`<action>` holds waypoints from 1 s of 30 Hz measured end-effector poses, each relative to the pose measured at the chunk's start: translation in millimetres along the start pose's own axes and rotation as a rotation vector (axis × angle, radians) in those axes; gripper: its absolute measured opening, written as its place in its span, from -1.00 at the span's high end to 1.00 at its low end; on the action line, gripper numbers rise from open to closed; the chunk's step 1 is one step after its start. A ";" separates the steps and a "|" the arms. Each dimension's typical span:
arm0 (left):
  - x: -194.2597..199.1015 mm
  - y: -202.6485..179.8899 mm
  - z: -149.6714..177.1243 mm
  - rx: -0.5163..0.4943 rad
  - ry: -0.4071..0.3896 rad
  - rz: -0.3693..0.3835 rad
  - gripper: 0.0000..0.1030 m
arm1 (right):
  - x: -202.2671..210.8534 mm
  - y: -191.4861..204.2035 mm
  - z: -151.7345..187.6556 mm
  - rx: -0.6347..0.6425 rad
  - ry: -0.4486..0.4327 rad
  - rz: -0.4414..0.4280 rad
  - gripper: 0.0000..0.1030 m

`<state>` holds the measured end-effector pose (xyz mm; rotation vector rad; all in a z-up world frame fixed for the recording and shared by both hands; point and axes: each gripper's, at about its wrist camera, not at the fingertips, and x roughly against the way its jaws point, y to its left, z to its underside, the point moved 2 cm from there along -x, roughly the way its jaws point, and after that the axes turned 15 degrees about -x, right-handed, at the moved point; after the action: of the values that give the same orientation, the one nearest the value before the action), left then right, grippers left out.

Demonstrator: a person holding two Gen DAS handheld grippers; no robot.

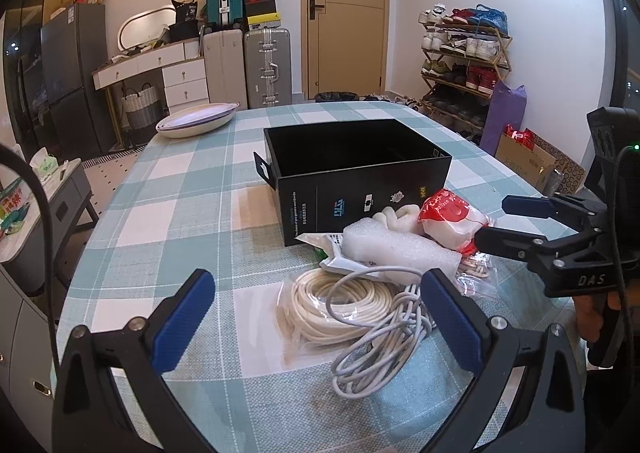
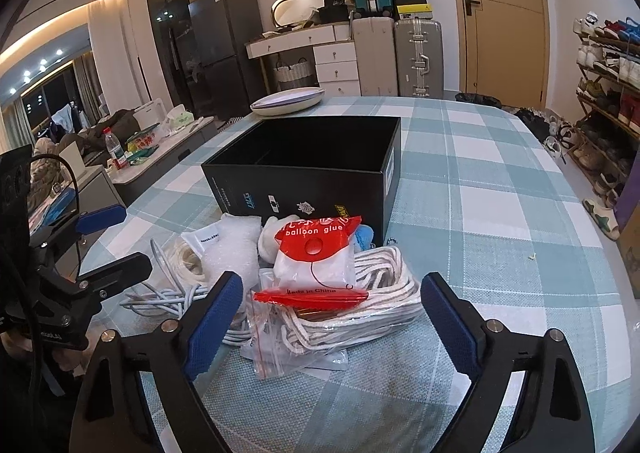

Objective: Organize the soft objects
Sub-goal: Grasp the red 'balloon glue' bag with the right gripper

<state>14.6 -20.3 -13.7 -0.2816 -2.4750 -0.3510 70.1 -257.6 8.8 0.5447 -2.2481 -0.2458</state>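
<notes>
An open black box point(image 1: 352, 173) point(image 2: 312, 161) stands on the checked tablecloth. In front of it lies a pile of soft items: a coiled cream rope in a bag point(image 1: 332, 309), a grey cable point(image 1: 380, 349), a white foam pad point(image 1: 396, 249) point(image 2: 236, 245), a red and white balloon glue bag point(image 1: 452, 221) point(image 2: 316, 257), white striped cords in a bag point(image 2: 360, 305) and a small zip bag point(image 2: 276, 341). My left gripper point(image 1: 318, 315) point(image 2: 108, 243) is open over the rope coil. My right gripper point(image 2: 332, 317) point(image 1: 490, 221) is open around the cords, just below the glue bag.
A white oval dish point(image 1: 198, 121) point(image 2: 288, 101) sits at the table's far left edge. Suitcases point(image 1: 244, 65), a dresser, a door and a shoe rack point(image 1: 464, 65) stand beyond the table. A low side table point(image 2: 160, 157) with clutter is on the left.
</notes>
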 end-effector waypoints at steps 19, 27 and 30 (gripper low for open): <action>1.2 -16.5 0.9 -0.106 -0.001 0.060 -1.00 | -38.6 11.9 -11.1 0.051 0.090 0.032 -0.26; 0.3 -21.3 -0.1 -0.127 0.002 0.078 -1.00 | -31.5 13.1 -10.5 0.048 0.076 -0.009 0.10; -0.4 -20.4 -3.0 -0.127 0.003 0.074 -1.00 | -22.2 13.2 -9.8 0.044 0.053 -0.023 0.10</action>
<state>10.8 -40.5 -15.3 -0.4230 -2.4358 -0.4775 86.6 -235.7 5.2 0.5945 -2.2013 -0.1915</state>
